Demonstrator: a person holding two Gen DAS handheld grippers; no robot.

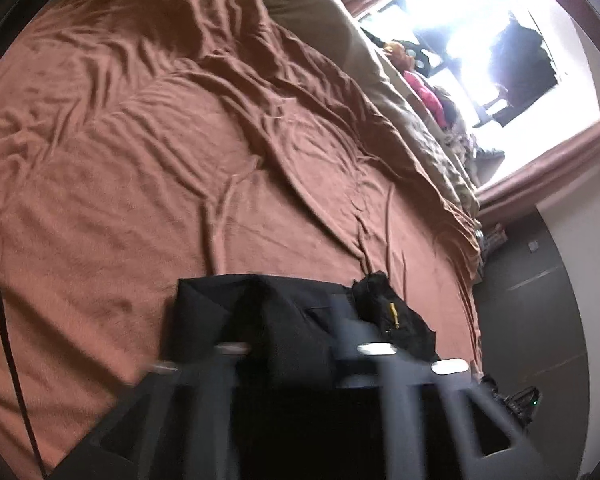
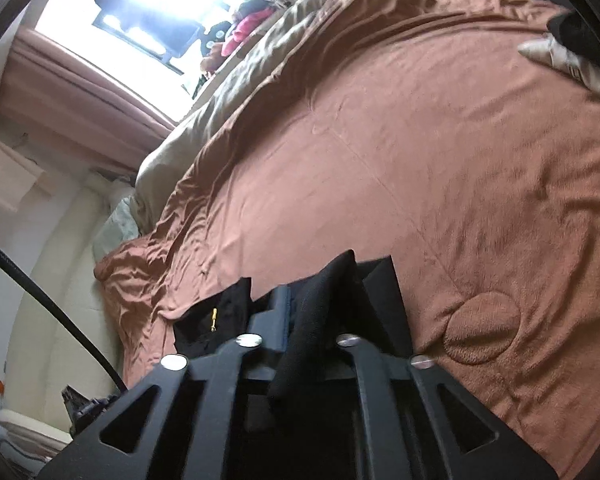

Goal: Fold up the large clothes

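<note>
The black garment (image 1: 284, 316) is lying folded on the brown bed (image 1: 140, 200). The left claw (image 1: 300, 344) is standing partly open, pressing nothing. The right claw (image 2: 300, 320) is part open around a cloth flap (image 2: 316, 312); I cannot tell if it is pinching. That flap could be snagging and pulling the fold apart.

Daylight pours through the window (image 1: 480, 40), blown out to white at the upper right of the left wrist view and the upper left of the right. The brown bedspread (image 2: 420, 160) shows soft shadowed creases. The left view smears with motion blur; fisheye bending and dark vignettes ring both.
</note>
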